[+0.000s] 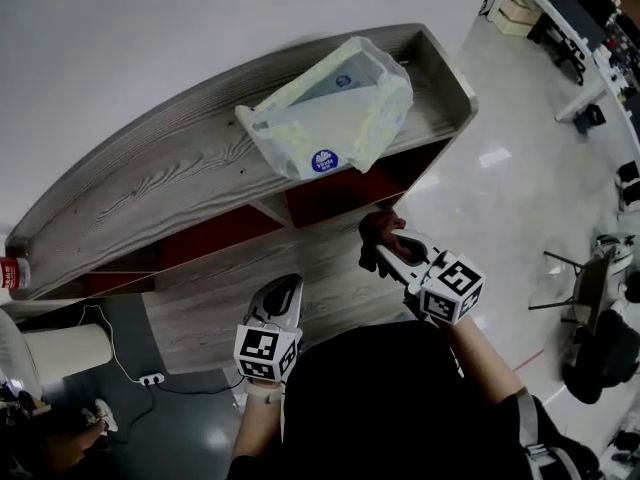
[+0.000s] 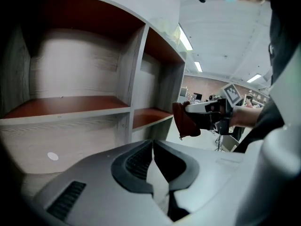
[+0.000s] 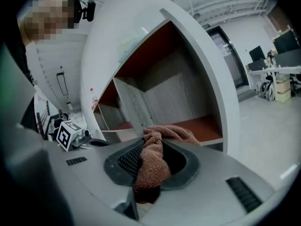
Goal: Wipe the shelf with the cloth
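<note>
The shelf (image 1: 190,173) is a grey wood unit with red-brown inner boards; its open compartments (image 2: 70,102) face me. A reddish-brown cloth (image 1: 383,230) is bunched between the jaws of my right gripper (image 1: 388,253), which is shut on it just in front of the right-hand compartment (image 3: 202,124). In the right gripper view the cloth (image 3: 153,161) hangs over the pads. My left gripper (image 1: 283,296) is lower and to the left, in front of the shelf. Its jaws (image 2: 153,145) meet at the tips with nothing in them. From the left gripper view the cloth (image 2: 185,121) shows to the right.
A clear plastic bag (image 1: 330,118) with a blue sticker lies on the shelf top. A red-capped bottle (image 1: 12,271) stands at the top's left end. A white bin (image 1: 60,353) and a power strip (image 1: 150,378) are on the floor at left. Chairs (image 1: 600,298) stand at right.
</note>
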Demonstrator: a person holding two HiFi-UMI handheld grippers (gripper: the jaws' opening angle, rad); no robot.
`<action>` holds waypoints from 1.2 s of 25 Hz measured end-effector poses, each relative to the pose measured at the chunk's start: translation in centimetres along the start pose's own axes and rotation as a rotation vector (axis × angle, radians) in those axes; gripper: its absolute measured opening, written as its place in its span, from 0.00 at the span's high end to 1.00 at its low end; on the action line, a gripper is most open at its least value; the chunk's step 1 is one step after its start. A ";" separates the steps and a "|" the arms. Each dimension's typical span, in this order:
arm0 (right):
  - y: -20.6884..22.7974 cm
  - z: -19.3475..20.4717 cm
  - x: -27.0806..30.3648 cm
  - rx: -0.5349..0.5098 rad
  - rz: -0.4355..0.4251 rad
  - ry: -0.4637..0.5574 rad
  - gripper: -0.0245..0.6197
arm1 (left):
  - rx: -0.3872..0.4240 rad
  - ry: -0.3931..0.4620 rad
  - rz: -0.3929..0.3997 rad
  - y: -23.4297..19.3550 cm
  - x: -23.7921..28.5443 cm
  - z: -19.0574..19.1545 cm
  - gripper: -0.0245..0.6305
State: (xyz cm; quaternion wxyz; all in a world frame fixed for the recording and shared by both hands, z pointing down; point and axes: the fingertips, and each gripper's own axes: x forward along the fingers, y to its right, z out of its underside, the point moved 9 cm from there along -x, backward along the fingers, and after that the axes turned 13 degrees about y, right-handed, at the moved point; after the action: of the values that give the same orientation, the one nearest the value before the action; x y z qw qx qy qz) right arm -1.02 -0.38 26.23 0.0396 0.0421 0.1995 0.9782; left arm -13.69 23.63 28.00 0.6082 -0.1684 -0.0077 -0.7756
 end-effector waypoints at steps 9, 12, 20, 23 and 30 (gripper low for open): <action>-1.6 -1.5 -1.3 -0.054 0.025 0.055 0.87 | 0.015 0.110 0.035 1.4 0.0 -2.5 0.95; -2.1 -1.5 -1.1 -0.028 0.020 0.093 0.87 | 0.018 0.118 0.035 1.4 -0.2 -2.7 0.95; -2.8 -1.0 -1.9 -0.088 0.051 0.042 0.88 | 0.021 0.106 0.042 1.6 -1.0 -2.5 0.95; -3.0 -0.7 -2.4 -0.090 0.059 0.045 0.88 | 0.015 0.101 0.048 1.8 -1.3 -2.2 0.95; -3.4 0.1 -3.4 -0.068 0.096 0.058 0.88 | 0.011 0.096 0.067 2.2 -1.7 -1.9 0.95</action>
State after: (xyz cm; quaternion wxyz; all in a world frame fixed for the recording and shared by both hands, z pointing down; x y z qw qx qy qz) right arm 2.59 2.44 24.73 -0.0115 0.0220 0.1652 0.9860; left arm -11.71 24.28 25.31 0.6343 -0.1280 0.0227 -0.7621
